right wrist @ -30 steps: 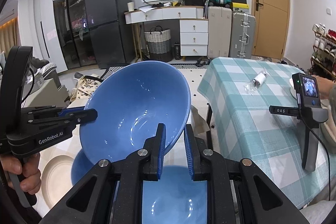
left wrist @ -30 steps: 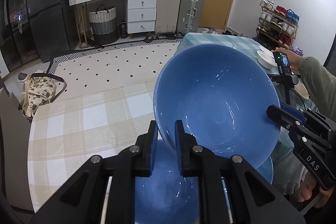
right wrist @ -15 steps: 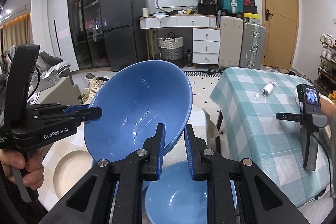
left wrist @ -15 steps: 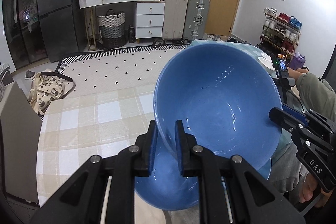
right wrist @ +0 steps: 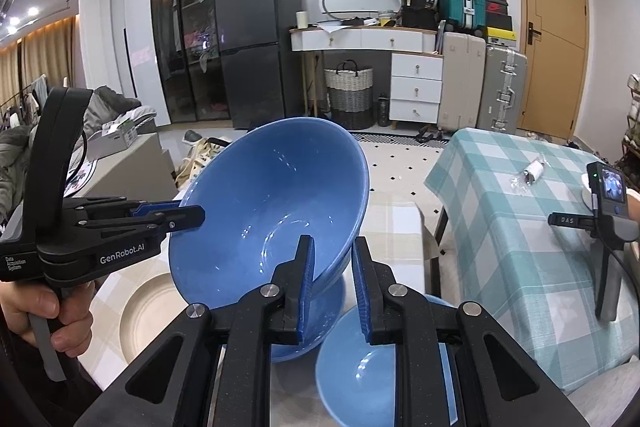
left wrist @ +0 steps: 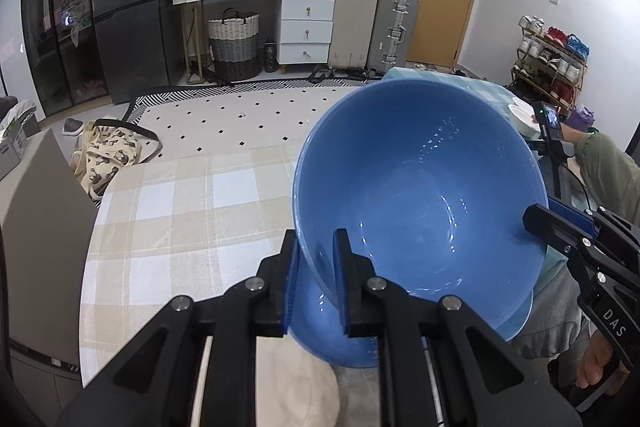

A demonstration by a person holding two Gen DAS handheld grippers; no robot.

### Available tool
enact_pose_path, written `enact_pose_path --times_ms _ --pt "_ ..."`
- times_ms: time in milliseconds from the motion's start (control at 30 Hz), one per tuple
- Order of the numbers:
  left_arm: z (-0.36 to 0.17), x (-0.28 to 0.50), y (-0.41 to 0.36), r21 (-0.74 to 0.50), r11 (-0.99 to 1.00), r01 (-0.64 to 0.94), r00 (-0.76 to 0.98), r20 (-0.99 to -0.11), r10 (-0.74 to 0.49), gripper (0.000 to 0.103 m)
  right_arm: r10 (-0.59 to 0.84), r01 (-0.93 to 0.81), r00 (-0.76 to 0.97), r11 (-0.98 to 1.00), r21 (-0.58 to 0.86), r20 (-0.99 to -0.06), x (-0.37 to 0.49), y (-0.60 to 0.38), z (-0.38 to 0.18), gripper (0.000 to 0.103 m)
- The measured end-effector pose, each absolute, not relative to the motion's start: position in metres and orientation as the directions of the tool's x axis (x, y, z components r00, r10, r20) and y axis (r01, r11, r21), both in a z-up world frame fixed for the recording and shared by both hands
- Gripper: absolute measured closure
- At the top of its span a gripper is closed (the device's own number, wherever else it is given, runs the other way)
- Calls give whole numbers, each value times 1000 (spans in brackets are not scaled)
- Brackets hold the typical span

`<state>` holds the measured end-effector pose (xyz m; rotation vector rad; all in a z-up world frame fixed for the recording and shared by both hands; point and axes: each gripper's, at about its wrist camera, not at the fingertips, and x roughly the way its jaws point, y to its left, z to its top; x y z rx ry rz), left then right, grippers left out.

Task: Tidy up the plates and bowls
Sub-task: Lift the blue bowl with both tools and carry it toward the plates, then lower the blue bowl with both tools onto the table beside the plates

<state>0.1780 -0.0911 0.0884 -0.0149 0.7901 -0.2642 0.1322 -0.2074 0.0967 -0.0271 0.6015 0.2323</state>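
A large blue bowl (left wrist: 420,195) hangs tilted above the beige checked table (left wrist: 180,211), held at opposite rims by both grippers. My left gripper (left wrist: 316,271) is shut on its near rim; it shows at left in the right wrist view (right wrist: 192,217). My right gripper (right wrist: 332,275) is shut on the other rim of the blue bowl (right wrist: 272,211) and shows at right in the left wrist view (left wrist: 538,219). A second blue bowl (right wrist: 372,363) sits on the table below, also seen in the left wrist view (left wrist: 320,331). A beige plate (right wrist: 148,311) lies to its left.
A teal checked table (right wrist: 520,227) stands to the right with a small wrapped item (right wrist: 532,171) and a white dish (left wrist: 522,117). A person there holds another handheld device (right wrist: 606,195). A canvas bag (left wrist: 108,151) lies on the floor beyond the beige table.
Both grippers have lifted the large blue bowl higher. The second blue bowl underneath has come clear into view and the beige plate shows more.
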Motion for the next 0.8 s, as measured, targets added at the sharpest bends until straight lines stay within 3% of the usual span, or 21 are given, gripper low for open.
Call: enact_pose_path --times_ms 800 --pt "44 174 -75 -69 982 174 621 -766 -164 90 239 -277 723 960 45 -649 151 -185 48 84"
